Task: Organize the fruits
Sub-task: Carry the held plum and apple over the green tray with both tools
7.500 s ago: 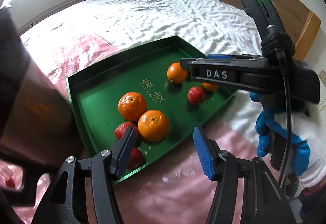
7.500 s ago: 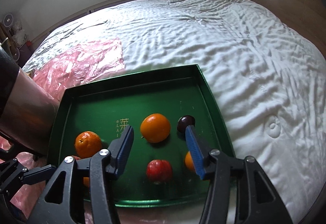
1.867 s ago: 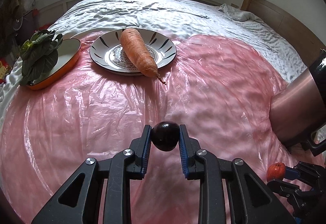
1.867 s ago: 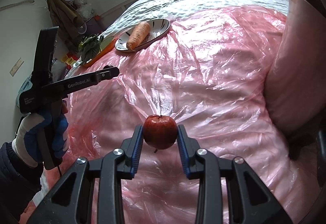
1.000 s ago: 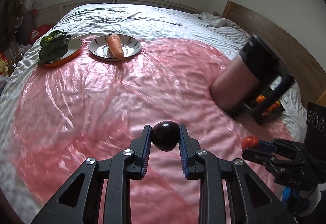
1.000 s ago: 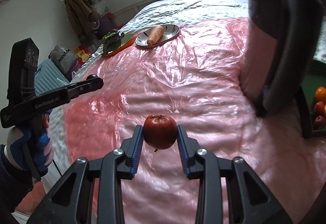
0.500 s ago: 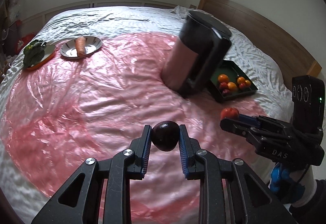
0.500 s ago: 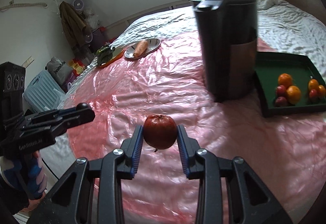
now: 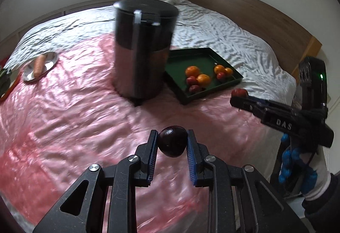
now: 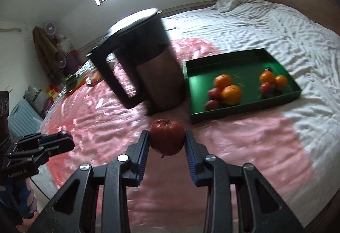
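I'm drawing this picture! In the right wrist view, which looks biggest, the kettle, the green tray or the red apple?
1. Kettle: biggest.
2. Green tray: close behind.
3. Red apple: smallest, though it sits nearest the camera in the right tool, so it looks bigger than it really is.

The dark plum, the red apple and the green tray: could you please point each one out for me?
dark plum [image 9: 172, 141], left wrist view, middle of its front face between the fingers.
red apple [image 10: 167, 136], right wrist view, centre of its skin.
green tray [image 10: 244, 111], right wrist view, its near wall.
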`<state>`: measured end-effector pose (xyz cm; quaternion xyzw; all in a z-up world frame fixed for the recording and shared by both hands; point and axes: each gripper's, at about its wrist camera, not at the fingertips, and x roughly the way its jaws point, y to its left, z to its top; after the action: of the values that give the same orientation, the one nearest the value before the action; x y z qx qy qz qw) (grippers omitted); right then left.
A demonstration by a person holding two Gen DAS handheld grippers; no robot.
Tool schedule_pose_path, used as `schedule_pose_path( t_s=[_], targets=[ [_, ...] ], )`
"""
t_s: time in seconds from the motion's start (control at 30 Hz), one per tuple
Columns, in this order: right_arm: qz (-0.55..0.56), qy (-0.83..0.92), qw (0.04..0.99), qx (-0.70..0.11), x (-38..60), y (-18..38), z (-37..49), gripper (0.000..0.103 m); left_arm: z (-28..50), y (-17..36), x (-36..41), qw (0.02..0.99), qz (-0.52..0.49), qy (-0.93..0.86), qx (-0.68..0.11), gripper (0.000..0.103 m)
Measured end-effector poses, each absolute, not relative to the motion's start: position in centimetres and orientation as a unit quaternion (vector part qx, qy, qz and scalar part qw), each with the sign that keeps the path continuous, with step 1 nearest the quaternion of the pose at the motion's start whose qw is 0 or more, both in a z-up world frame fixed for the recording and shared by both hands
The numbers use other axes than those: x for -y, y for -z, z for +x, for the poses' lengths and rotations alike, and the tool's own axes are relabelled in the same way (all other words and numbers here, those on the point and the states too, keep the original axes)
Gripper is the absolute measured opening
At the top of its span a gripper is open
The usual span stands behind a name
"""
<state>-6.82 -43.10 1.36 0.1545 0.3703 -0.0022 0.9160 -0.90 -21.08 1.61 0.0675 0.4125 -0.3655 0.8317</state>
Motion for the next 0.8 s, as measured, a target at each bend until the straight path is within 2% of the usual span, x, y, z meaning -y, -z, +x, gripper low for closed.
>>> schedule_pose_path(
  t_s=[0.43, 0.8],
  targets=[
    [0.159, 0.073, 0.922, -0.347, 55.6, -1.1, -2.3, 0.053, 1.9, 0.0, 35.9, 0.795, 0.096, 0.433, -0.413, 0.022],
    [0.144, 0.089, 0.918, -0.358, 62.6, 0.1, 7.1, 0.053, 8.0, 2.2, 46.9, 0.806, 0.131, 0.414, -0.402, 0.022]
  ],
)
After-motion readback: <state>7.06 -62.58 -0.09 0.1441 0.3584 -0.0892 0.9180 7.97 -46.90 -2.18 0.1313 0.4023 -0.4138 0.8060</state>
